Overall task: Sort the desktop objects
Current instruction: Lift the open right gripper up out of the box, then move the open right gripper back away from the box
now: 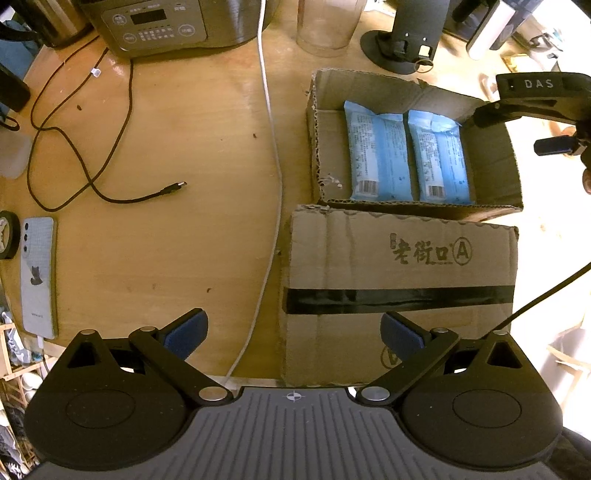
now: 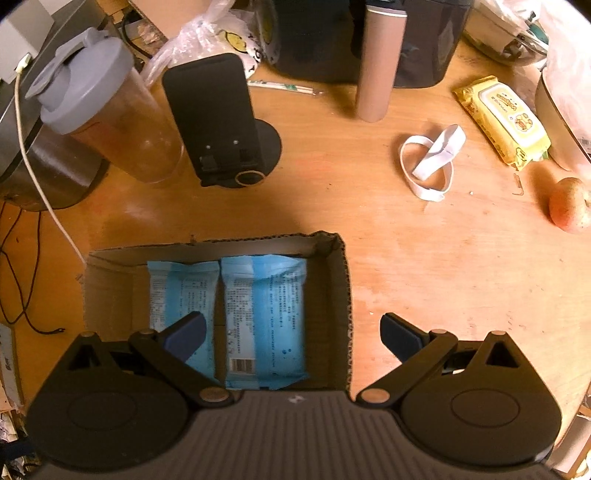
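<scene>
An open cardboard box point(image 1: 495, 155) point(image 2: 110, 291) holds two blue tissue packs point(image 1: 380, 151) point(image 2: 262, 314) lying side by side. My left gripper point(image 1: 293, 332) is open and empty, above the box's folded-out flap point(image 1: 399, 266) and the table edge. My right gripper point(image 2: 291, 334) is open and empty, hovering over the box's near right corner; part of it shows at the right edge of the left wrist view point(image 1: 546, 107). A yellow wet-wipe pack point(image 2: 502, 118), a white strap point(image 2: 432, 162) and an apple point(image 2: 570, 205) lie on the table to the right.
A phone point(image 1: 38, 277), black USB cable point(image 1: 110, 195) and white cable point(image 1: 273, 155) lie left of the box. A rice cooker point(image 1: 162, 26), shaker bottle point(image 2: 110, 110), black phone stand point(image 2: 218, 122) and metal flask point(image 2: 376, 59) stand at the back.
</scene>
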Available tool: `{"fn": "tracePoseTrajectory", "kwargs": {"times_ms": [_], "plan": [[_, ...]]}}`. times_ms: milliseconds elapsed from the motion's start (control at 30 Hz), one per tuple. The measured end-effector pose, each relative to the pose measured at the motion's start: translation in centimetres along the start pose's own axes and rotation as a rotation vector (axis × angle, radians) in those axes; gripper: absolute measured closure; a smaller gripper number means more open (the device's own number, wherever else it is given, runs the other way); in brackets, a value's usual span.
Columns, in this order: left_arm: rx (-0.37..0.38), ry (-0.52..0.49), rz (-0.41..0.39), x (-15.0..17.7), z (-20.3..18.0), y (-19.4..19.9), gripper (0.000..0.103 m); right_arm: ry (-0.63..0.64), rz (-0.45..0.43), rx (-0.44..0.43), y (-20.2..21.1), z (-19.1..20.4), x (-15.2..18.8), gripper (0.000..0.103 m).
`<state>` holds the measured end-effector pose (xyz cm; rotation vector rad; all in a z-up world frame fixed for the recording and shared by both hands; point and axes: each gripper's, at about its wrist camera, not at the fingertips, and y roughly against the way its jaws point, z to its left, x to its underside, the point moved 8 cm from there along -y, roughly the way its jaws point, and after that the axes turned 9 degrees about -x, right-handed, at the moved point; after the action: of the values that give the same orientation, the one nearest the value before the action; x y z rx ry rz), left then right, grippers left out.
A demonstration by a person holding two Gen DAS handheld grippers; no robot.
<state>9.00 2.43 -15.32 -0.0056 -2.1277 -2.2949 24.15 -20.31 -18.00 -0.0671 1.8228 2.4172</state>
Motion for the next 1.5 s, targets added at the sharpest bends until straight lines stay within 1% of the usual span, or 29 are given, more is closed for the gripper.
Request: {"fn": "tracePoseTrajectory", "kwargs": {"times_ms": [233,667,1300,1500], "plan": [[0.001,-0.002,-0.002,0.0,-0.3,0.1,0.0,-0.005,0.0,0.014,0.3,-1.2,0.3,0.0],[0.001,-0.001,-0.005,0.2,-0.7,0.3,0.0,-0.03,0.0,0.05,0.8,-4.4,1.1,0.0],[-0.007,0.003,0.004,0.6,-0.7,0.2,0.0,-0.028,-0.001,0.041,0.7,-4.6,1.6,0.0],[-0.01,-0.003,0.005,0.3,-0.7,0.0,0.0,-0.029,-0.003,0.037,0.8,-4.5,1.7,0.0]]}}
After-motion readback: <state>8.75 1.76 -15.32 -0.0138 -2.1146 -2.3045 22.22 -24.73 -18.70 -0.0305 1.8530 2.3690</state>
